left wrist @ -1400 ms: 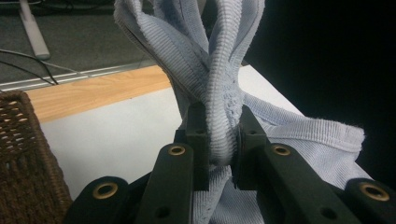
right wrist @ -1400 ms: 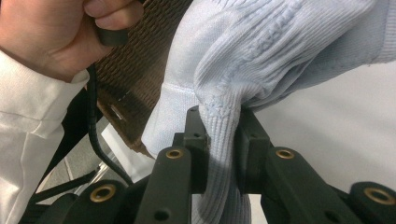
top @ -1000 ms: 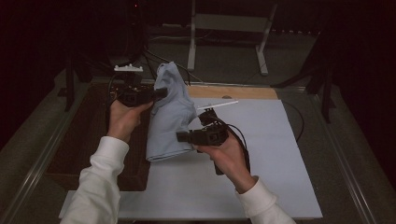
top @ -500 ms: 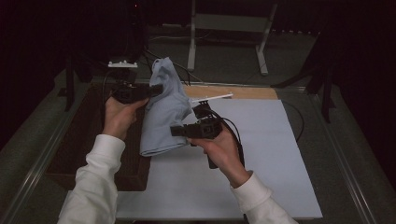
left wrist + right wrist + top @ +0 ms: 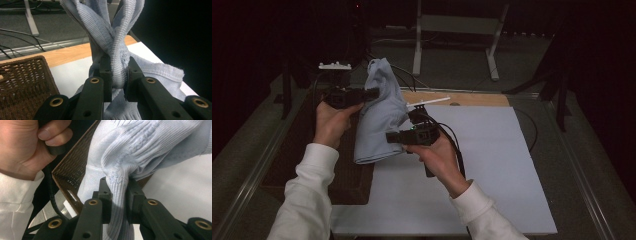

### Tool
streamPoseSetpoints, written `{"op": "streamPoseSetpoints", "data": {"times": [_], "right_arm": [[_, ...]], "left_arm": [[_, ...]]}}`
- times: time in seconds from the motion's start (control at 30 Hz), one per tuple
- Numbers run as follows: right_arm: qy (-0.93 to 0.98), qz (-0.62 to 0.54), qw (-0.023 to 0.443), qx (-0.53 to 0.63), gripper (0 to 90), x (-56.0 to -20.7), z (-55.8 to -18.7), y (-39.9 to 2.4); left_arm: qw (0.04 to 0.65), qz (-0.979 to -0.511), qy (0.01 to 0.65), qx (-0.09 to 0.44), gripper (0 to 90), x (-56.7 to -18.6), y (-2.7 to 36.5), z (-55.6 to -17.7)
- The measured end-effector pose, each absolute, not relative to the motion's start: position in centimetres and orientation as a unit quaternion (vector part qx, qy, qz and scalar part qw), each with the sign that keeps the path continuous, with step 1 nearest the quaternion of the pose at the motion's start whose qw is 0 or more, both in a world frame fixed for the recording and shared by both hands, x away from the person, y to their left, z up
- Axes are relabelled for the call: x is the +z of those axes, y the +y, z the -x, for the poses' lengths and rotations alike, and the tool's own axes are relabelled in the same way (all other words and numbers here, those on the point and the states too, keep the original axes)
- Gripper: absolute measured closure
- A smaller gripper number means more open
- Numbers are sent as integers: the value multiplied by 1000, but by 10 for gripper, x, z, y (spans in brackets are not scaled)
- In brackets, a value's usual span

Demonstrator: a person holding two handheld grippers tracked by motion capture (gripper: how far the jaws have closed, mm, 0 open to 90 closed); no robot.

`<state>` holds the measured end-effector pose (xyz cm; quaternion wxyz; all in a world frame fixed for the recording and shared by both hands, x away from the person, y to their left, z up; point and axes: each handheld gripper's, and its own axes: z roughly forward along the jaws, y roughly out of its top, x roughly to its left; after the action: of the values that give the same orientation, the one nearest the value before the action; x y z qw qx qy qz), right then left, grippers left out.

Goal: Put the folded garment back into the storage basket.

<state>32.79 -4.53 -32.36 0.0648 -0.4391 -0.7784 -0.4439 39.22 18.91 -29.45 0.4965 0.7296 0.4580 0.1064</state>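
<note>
A pale blue ribbed knit garment (image 5: 379,112) hangs bunched between both hands, above the left side of the white board (image 5: 492,160). My left gripper (image 5: 373,93) is shut on its upper part, and in the left gripper view twisted ribbed cloth (image 5: 117,50) is pinched between the black jaws of that gripper (image 5: 118,75). My right gripper (image 5: 393,137) is shut on the garment lower down at its right edge. A fold of the knit (image 5: 125,152) sits clamped in that gripper's (image 5: 117,195) jaws in the right gripper view.
A dark brown wicker basket (image 5: 347,175) lies left of the white board, under the garment; its woven wall (image 5: 22,82) shows up close. A wooden strip (image 5: 472,98) borders the board's far side. A white stand (image 5: 492,55) and cables lie beyond.
Both hands have shifted left with the garment, the right one more. The cloth's lower end now hangs over the basket's edge.
</note>
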Motion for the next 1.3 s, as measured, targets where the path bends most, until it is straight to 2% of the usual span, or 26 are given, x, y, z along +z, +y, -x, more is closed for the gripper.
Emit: {"op": "streamPoseSetpoints", "data": {"times": [1.3], "right_arm": [[-790,430,57,-433,779,-335,-340,20]], "left_arm": [[477,-733,468,127,804,-304,228,-392]]}}
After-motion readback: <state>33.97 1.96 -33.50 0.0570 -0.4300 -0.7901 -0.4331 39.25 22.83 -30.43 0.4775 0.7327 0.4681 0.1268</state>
